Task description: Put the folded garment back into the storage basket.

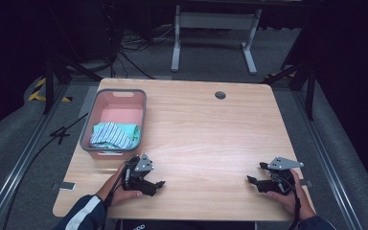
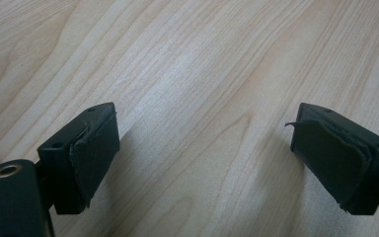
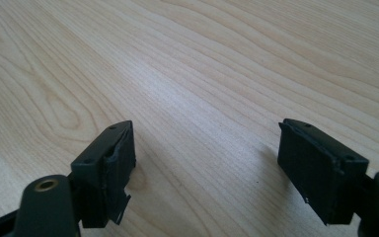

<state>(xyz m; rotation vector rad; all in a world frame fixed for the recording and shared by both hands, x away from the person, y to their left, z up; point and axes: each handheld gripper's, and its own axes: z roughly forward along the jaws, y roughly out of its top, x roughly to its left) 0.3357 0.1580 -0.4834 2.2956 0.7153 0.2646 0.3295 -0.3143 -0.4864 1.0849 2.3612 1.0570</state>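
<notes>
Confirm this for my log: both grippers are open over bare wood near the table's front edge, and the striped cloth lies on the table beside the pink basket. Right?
Not quite. The striped cloth lies inside the pink basket, not beside it, as the high view shows. The rest holds: left gripper and right gripper are open over bare wood near the table's front edge.

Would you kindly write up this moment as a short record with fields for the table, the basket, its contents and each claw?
table: light wooden top, round hole near far edge
basket: pink with grey rim, at the table's left side
contents: crumpled striped cloth in the basket's near end
left claw: open, nothing between the jaws, low over bare wood near the front edge
right claw: open, nothing between the jaws, near the front edge
</notes>
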